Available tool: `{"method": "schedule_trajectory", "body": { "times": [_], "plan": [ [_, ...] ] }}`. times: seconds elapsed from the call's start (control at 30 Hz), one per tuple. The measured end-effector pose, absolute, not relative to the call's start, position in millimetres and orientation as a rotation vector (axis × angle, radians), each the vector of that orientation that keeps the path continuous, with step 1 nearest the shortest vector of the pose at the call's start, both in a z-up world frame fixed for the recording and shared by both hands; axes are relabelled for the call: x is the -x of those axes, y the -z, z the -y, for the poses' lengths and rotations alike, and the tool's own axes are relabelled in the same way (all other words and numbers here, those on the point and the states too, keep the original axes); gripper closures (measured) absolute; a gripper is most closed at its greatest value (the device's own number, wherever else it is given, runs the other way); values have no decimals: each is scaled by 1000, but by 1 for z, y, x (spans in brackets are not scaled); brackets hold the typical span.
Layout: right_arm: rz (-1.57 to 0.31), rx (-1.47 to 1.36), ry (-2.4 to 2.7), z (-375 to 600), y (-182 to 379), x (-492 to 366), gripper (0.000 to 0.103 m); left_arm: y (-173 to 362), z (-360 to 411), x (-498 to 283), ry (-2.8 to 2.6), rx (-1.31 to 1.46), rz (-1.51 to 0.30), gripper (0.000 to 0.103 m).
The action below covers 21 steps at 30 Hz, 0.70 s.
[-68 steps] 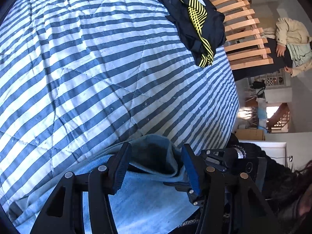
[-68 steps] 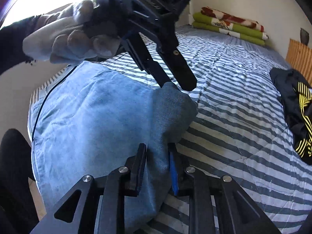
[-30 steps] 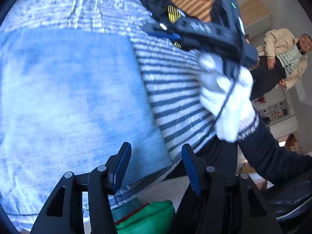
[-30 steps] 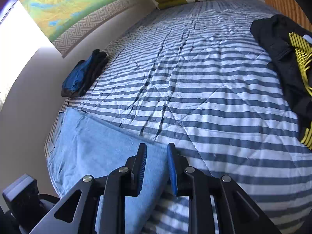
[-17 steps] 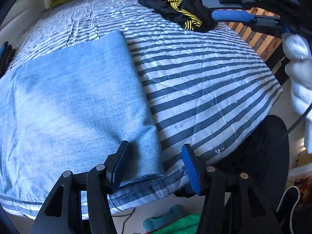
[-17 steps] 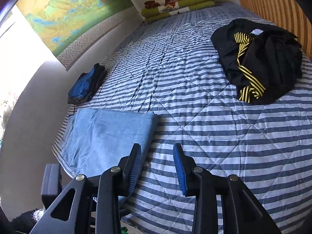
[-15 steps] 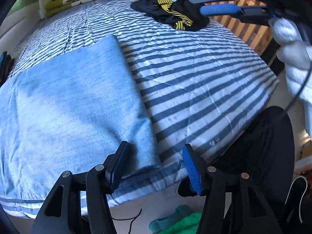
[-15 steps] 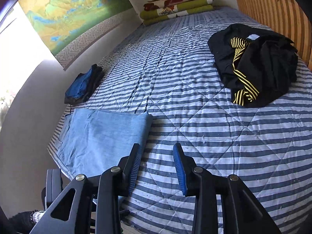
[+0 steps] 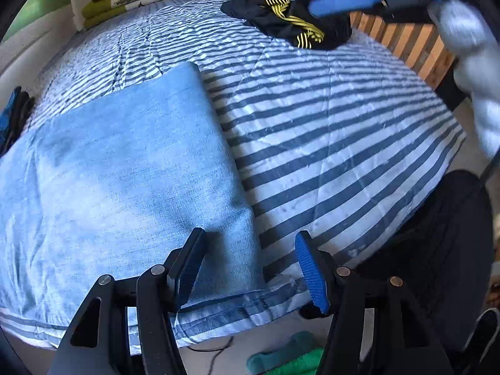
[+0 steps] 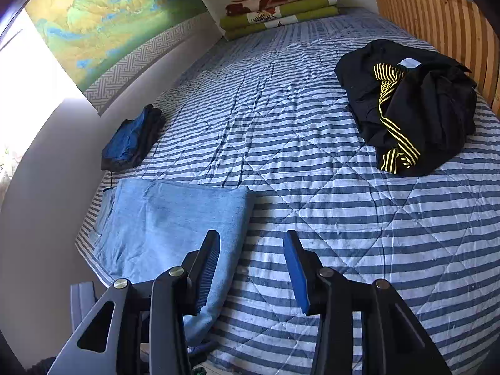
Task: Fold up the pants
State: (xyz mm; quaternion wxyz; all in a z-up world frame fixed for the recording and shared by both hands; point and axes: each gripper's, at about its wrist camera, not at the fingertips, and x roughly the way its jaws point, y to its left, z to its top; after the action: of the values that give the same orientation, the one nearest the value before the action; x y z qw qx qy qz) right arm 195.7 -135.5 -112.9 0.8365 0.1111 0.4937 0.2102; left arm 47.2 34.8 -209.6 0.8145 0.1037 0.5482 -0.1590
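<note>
Left gripper (image 9: 250, 268): tilted steeply down over folded jeans (image 9: 125, 162), jaws apart, empty.
Right gripper (image 10: 251, 268): angled down above bed (image 10: 312, 162), jaws just widened, empty.

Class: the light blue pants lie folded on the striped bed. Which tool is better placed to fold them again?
Probably the left tool: open, empty, it hovers over the pants' near corner. The right tool hangs beside them over the bedspread.

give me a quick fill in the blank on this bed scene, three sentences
1. The folded jeans lie on a quilt with blue and white ____.
2. The black garment near the wooden slats has ____ stripes.
3. Both grippers, left and right, hold ____ between their fingers.

Missing words: stripes; yellow; nothing
</note>
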Motion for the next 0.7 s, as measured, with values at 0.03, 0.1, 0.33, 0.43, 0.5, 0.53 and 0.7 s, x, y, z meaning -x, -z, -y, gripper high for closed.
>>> {"method": "schedule_trajectory", "body": {
  "times": [0.03,0.1,0.33,0.43,0.5,0.53,0.7],
  "plan": [
    [-1065,-227,-447,132,119,-203,64,213,-32,-41,337,-261,-1150,40],
    [-1107,-238,-453,128,133,-215,64,214,-31,-35,341,-290,-1106,40],
    [-1252,-300,-525,92,191,-252,64,200,-66,-43,412,-164,-1155,79],
    [-1305,-327,-543,74,213,-266,64,197,-82,-49,437,-37,-1171,82],
    [-1315,-304,-539,64,223,-271,64,197,-91,-49,444,30,-1174,83],
    [-1322,-298,-544,59,227,-272,64,196,-93,-50,446,53,-1173,84],
    [-1325,-332,-566,53,224,-276,85,182,-107,-46,466,143,-1135,86]
  ]
}}
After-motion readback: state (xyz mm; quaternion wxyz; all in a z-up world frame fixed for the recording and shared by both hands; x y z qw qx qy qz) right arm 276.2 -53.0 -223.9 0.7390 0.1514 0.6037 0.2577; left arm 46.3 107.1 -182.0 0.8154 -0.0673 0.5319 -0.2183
